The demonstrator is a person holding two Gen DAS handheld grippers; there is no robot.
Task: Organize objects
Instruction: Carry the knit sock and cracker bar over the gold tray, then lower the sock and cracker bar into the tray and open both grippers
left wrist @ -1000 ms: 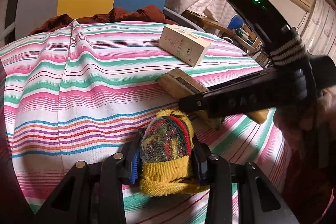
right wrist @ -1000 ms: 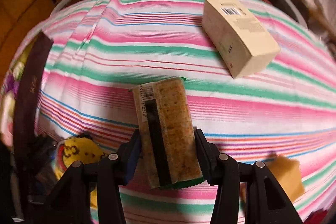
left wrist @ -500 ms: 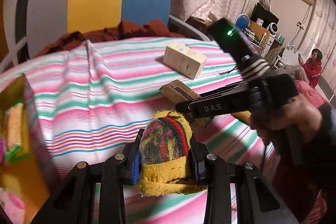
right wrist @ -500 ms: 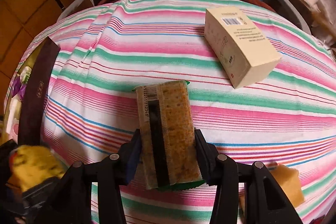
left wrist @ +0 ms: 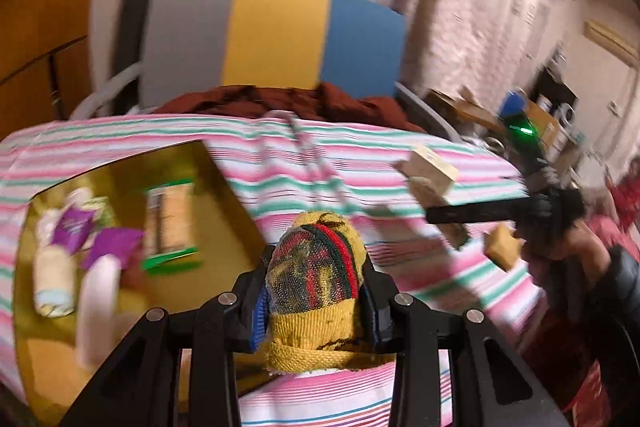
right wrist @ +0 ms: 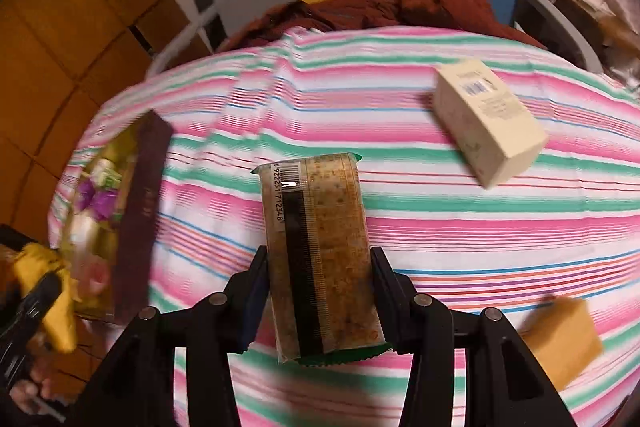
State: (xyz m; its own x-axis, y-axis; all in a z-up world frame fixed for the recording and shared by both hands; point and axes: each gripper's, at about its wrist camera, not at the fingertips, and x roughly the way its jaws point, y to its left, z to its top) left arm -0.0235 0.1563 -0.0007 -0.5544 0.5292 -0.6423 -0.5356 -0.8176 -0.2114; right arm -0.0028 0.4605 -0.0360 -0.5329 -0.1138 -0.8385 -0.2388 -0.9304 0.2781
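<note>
Left wrist view: the left gripper [left wrist: 316,291] is clamped on a rolled yellow sock [left wrist: 314,279] with red, green and dark stripes, held above the near edge of the striped tablecloth [left wrist: 248,163]. To its left lies an open gold-lined box [left wrist: 224,187], holding a green-edged packet, purple wrappers and pale tubes, all blurred. The cloth between the box's right wall and the cream carton [left wrist: 430,173] is bare and open.

In the right wrist view the right gripper [right wrist: 318,291] grips a clear-wrapped cracker pack [right wrist: 320,251] by its long sides, lifted over the middle of the cloth. A barcode at the pack's far end reads partly "6922251712348"; a black band runs along it. The cream carton [right wrist: 490,121] lies well apart at far right, with a blue barcode on top; its small print is unreadable. A tan sponge block [right wrist: 560,335] sits near the right edge. The box's dark outer wall [right wrist: 140,215] bears faint lettering that cannot be made out.
</note>
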